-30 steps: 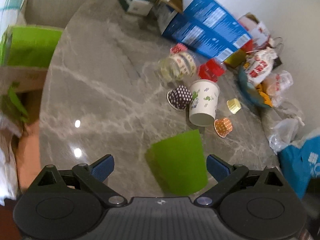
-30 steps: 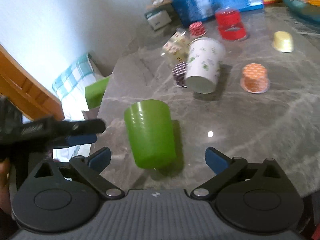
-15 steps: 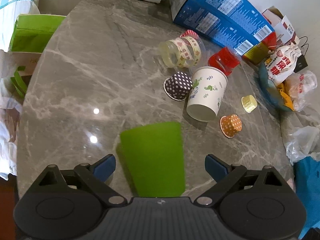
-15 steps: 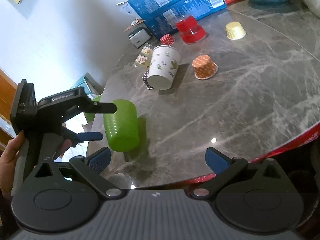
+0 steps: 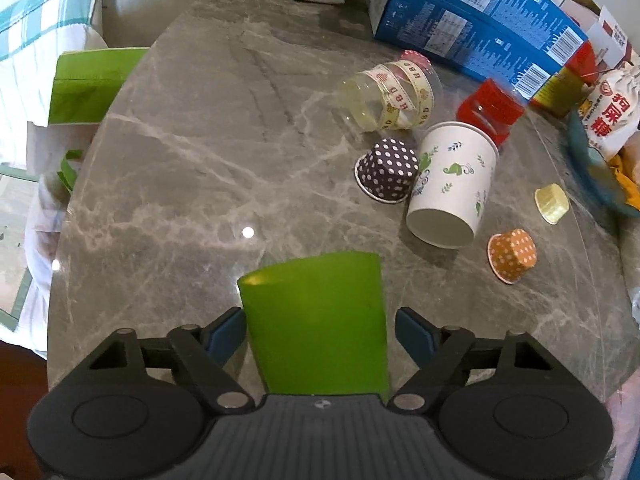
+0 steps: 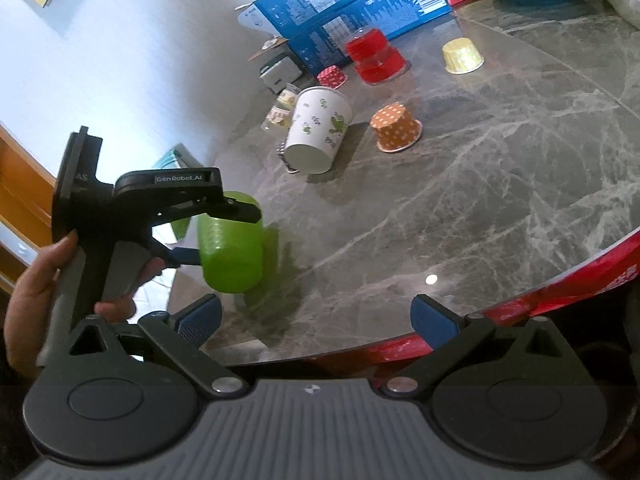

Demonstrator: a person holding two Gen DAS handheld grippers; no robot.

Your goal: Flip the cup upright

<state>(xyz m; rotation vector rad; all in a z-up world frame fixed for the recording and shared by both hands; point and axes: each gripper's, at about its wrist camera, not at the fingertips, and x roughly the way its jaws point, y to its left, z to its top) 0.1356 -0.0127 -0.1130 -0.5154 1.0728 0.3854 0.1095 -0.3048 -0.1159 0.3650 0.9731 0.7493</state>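
The green cup [image 5: 316, 320] sits upside down on the desk [image 5: 200, 168], low in the frame. The left claw [image 5: 320, 330] is wide around it, not squeezing. The right claw [image 6: 316, 318] gapes, holding nothing. The cup looks light and slippery; grab its middle.

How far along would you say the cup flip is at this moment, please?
Done: the left hand-held gripper straddles the green cup, which stands upside down on the table. In hand: closing; a gap shows at one pad. Left: grip, lift, turn upright. The right hand-held gripper is open and empty.
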